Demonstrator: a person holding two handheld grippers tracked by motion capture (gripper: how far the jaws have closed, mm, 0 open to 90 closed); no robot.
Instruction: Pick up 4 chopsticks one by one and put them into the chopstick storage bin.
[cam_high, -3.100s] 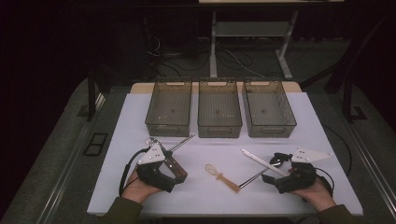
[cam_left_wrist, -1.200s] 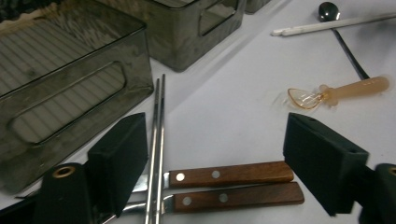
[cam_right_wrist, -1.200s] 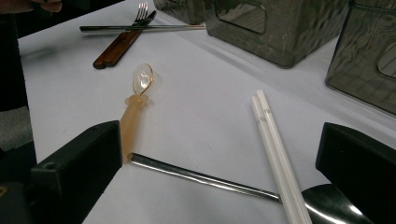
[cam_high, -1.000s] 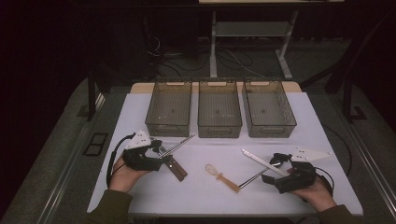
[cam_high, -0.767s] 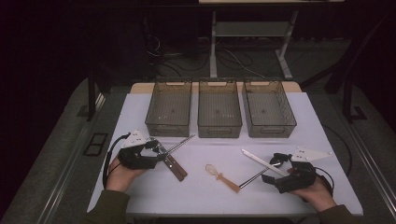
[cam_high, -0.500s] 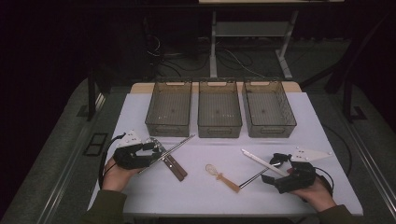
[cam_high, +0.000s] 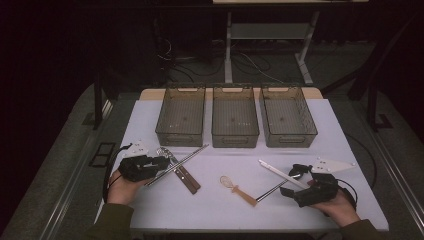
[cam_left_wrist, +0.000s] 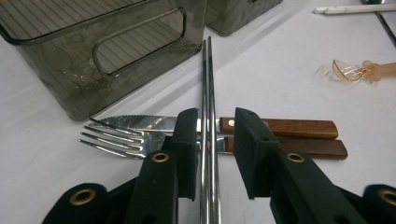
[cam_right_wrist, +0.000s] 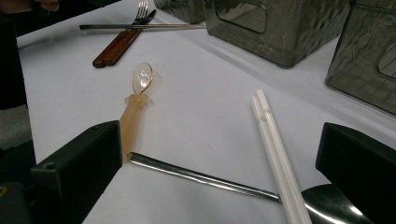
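My left gripper lies low at the table's left, pointing along a pair of metal chopsticks. The chopsticks run between its jaws, which have just been closing. A gap still shows at the right pad, so it is open. Under the chopsticks lie a fork and a wood-handled knife. My right gripper rests wide open at the right, over a metal spoon's handle and white chopsticks.
Three smoky plastic bins stand in a row at the back of the white table. An amber plastic spoon lies in the middle. Dark floor surrounds the table.
The left hand has drawn back to the left along the metal chopsticks, and its jaws have narrowed around them. The right hand has stayed still.
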